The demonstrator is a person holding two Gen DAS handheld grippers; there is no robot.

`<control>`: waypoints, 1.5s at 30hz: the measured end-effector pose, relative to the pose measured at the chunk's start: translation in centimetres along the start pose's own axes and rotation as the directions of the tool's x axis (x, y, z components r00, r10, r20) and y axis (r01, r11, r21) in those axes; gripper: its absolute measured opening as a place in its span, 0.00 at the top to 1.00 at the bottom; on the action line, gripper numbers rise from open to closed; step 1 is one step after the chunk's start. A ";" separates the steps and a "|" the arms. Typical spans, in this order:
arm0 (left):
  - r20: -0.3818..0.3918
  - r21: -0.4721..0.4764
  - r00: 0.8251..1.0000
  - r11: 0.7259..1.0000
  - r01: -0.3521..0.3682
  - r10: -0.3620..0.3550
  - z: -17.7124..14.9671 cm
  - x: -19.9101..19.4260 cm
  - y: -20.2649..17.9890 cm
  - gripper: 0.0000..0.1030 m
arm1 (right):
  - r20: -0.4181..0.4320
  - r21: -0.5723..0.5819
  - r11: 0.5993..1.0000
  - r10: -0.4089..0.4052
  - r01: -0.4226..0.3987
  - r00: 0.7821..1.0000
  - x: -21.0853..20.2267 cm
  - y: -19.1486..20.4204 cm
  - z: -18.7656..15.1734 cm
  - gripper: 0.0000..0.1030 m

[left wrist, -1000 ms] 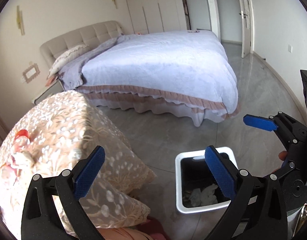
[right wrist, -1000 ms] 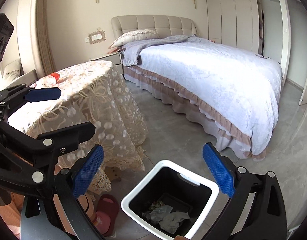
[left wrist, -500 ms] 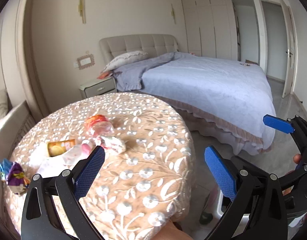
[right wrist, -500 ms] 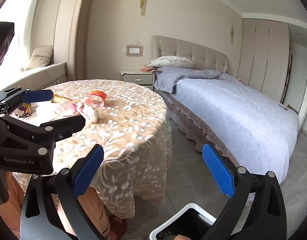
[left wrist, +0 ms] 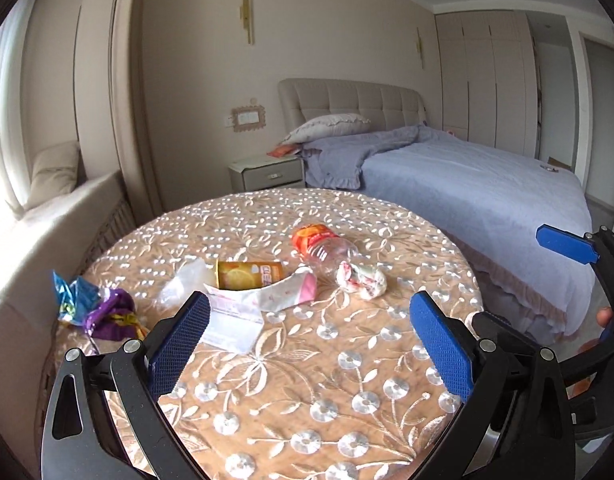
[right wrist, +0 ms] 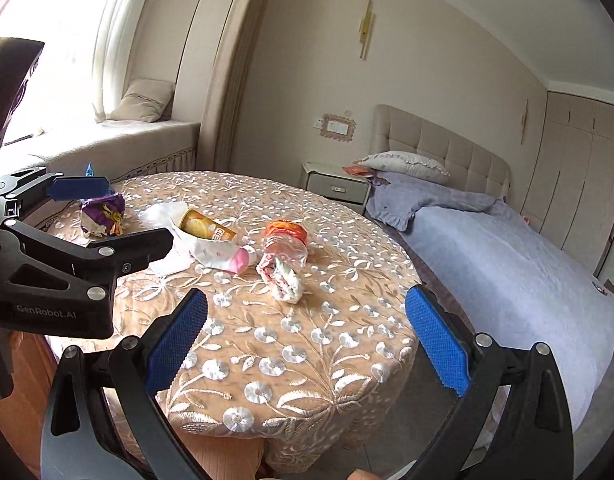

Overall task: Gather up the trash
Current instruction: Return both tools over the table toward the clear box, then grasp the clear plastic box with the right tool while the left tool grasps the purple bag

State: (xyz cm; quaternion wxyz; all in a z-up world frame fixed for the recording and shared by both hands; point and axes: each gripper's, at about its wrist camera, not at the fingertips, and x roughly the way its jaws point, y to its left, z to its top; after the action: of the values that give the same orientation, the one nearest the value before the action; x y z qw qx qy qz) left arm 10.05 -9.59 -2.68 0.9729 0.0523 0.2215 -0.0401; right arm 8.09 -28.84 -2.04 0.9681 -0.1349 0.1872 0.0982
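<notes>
Trash lies on a round table (left wrist: pixel 307 380) with a lace cloth: a crushed clear bottle with an orange label (left wrist: pixel 323 246), a crumpled white and red wrapper (left wrist: pixel 361 278), a yellow can (left wrist: pixel 249 274), a white and pink carton (left wrist: pixel 283 292), white paper (left wrist: pixel 233 320) and a purple and blue snack bag (left wrist: pixel 95 306). The same items show in the right wrist view: bottle (right wrist: pixel 285 240), wrapper (right wrist: pixel 283 276), can (right wrist: pixel 205 226), snack bag (right wrist: pixel 103 210). My left gripper (left wrist: pixel 307 344) is open and empty above the table's near side. My right gripper (right wrist: pixel 303 340) is open and empty at the table's near right edge.
A bed (left wrist: pixel 487 184) with a lilac cover stands right of the table, a nightstand (left wrist: pixel 267 174) beyond it. A window seat with a cushion (right wrist: pixel 143 100) runs along the left. Grey floor (right wrist: pixel 419 412) lies between table and bed.
Both grippers rose and swung from the floor bin to the tabletop. The white bin with crumpled paper has left both views. Both grippers stayed open.
</notes>
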 end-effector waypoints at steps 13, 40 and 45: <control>-0.046 -0.099 0.988 0.984 -0.149 0.145 -2.1 -0.4 9.0 0.05 | -0.014 -0.043 0.990 0.134 -0.134 0.991 3.7 6.2 2.2 0.04; -0.338 -0.053 0.919 0.970 -0.236 0.204 -3.9 11.7 21.0 0.05 | -0.376 0.015 0.888 0.432 -0.461 0.820 20.0 13.9 3.9 0.04; -0.406 -0.010 0.896 0.979 -0.202 0.181 -3.6 14.7 21.4 0.05 | -0.417 -0.014 0.883 0.422 -0.470 0.805 22.0 15.2 4.1 0.18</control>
State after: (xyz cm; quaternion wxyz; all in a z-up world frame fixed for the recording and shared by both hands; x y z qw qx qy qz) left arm 23.86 11.24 -10.45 0.9066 0.0556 0.4118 0.0732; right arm 25.85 -10.15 -10.34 0.8485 -0.1607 0.4023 0.3040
